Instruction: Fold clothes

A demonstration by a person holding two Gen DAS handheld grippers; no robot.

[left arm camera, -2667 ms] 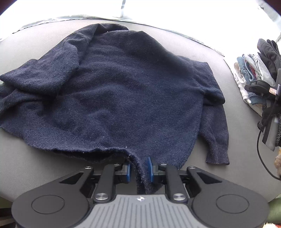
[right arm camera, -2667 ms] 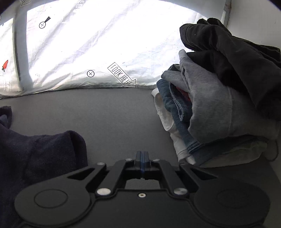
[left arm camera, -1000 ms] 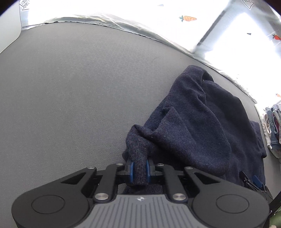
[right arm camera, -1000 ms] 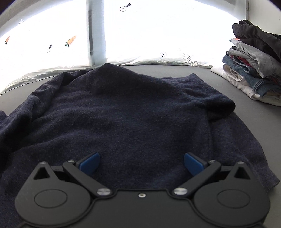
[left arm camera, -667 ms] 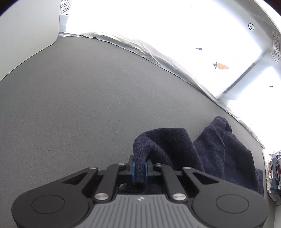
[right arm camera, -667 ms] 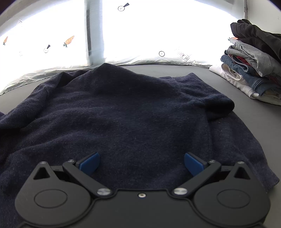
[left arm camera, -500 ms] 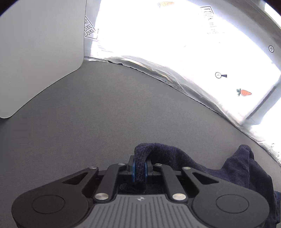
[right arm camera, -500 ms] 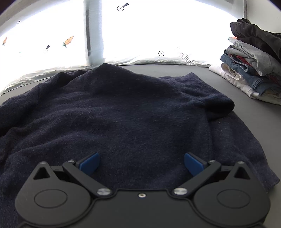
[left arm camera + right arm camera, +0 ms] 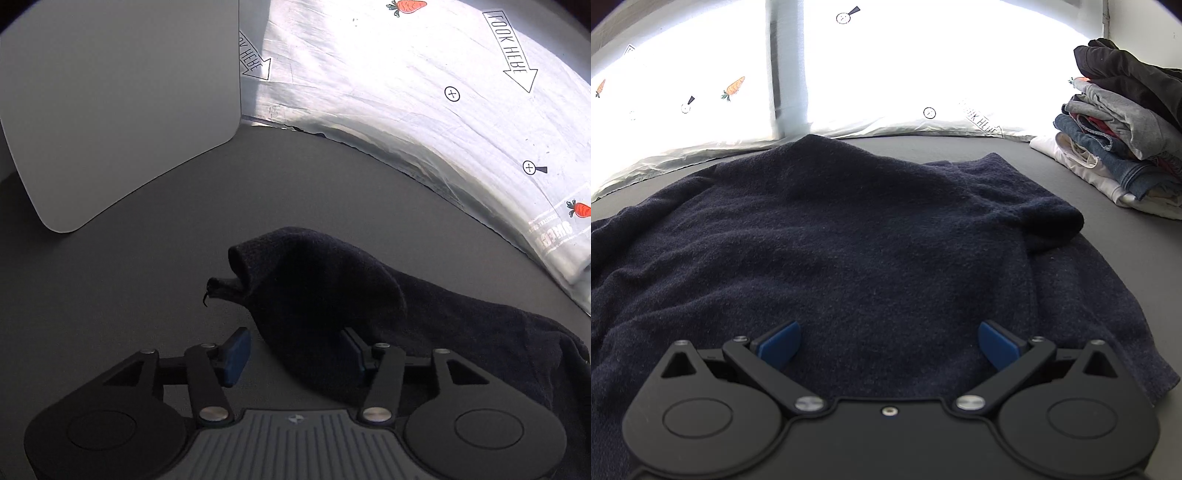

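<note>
At the far left of the left wrist view a pale grey board (image 9: 110, 103) stood on the dark grey worktop (image 9: 129, 295). To its right the cuff end of a navy sweater's sleeve (image 9: 306, 288) lay humped on that surface, a loose thread at its tip. The left tongs (image 9: 295, 356) sat just behind it. Half a second earlier they had pinched this cuff tightly; now the jaws were opening, one blue pad clear of the cloth and the other partly hidden behind it, so the sleeve sat between them unheld. Further right, a white sheet printed with carrots (image 9: 424, 110) edged the worktop.

In the right wrist view the navy sweater (image 9: 849, 240) was spread across the middle of the worktop, its body fairly flat and one sleeve doubled over at the right. The right tongs (image 9: 888, 343) hovered wide open over the near hem, gripping nothing, as a second before. At the far right stood a stack of folded clothes (image 9: 1123, 147).

The release suggested that the left sleeve had been drawn outward and laid down, leaving the actual folding yet to begin.
</note>
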